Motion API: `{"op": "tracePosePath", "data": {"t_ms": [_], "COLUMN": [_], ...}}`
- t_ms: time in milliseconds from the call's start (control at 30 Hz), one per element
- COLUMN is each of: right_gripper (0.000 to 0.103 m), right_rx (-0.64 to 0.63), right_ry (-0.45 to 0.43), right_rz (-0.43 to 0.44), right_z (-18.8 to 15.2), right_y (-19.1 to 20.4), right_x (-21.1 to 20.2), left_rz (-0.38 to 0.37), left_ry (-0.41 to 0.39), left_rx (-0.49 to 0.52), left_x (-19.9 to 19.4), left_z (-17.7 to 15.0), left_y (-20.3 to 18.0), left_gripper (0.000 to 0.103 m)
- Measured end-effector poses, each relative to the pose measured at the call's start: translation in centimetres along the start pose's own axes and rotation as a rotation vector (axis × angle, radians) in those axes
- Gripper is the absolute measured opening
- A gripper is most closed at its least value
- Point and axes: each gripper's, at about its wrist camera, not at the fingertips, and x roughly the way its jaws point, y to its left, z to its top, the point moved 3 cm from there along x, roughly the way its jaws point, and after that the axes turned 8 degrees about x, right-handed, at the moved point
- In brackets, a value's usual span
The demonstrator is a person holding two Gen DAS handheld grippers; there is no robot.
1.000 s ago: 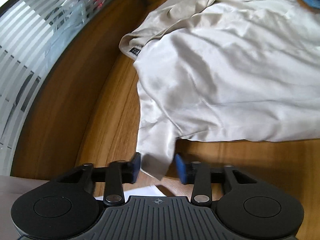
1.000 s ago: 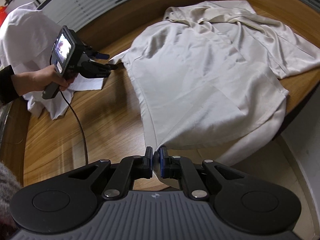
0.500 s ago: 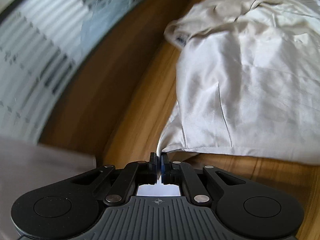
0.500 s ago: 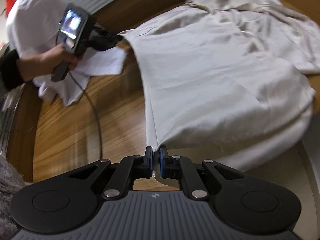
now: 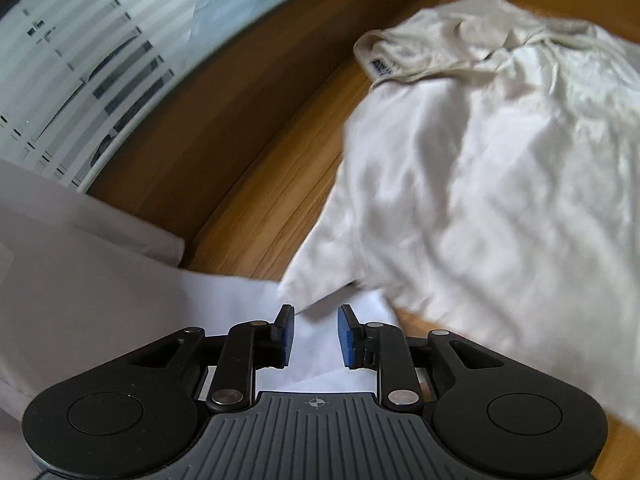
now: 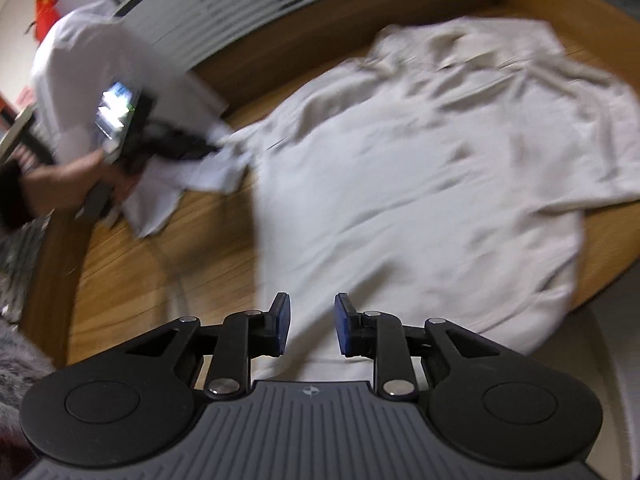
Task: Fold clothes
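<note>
Both grippers, left gripper (image 5: 316,332) and right gripper (image 6: 308,328), are held parted and empty; the beige shirt (image 6: 420,200), spread toward one o'clock, is judged still unfolded.

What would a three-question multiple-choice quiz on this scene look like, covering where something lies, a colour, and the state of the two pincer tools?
1. Where does the cream shirt lie?
A. on the wooden table
B. on a hanger
C. in a basket

2. What colour are the finger pads?
A. red
B. blue
C. yellow

3. What state are the left gripper and right gripper in?
A. both shut on cloth
B. one open
C. both open

Answers: A, it is spread over the wood; B, the pads show blue; C, each pair stands apart, clamping nothing.
</note>
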Motion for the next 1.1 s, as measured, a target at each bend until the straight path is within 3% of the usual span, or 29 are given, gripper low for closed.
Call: {"op": "tracePosePath", "data": {"t_ms": [233, 467, 667, 900, 1100], "right_gripper": [0.030, 0.030, 0.035, 0.045, 0.056], "right_rx": [0.063, 0.193, 0.276, 0.319, 0.339], "right_ry": [-0.092, -0.201, -0.239, -0.239, -0.216], "right_rz": [-0.161, -0.309, -0.403, -0.489, -0.566], "right_z": [3.3, 8.0, 11.2, 14.0, 16.1], "right_y": [-10.4, -23.0, -31.4, -37.6, -40.4], "right_x": [-3.1, -5.7, -7.0, -5.9, -4.2], "left_rz": [-0.047, -0.074, -0.087, -0.122, -0.130], "left_ry": [-0.052, -0.085, -0.094, -0.106, -0.071], "left_rx": [-0.009, -0.002, 0.057, 0.130, 0.164], "left_x": [-0.5, 1.5, 4.6, 8.3, 12.0], "left_z": [6.1, 15.4, 23.4, 30.3, 33.6], "left_y": [-4.2, -8.6, -12.1, -15.9, -18.0], "left_gripper": [0.034, 0.036, 0.043, 0.044, 0.044]}}
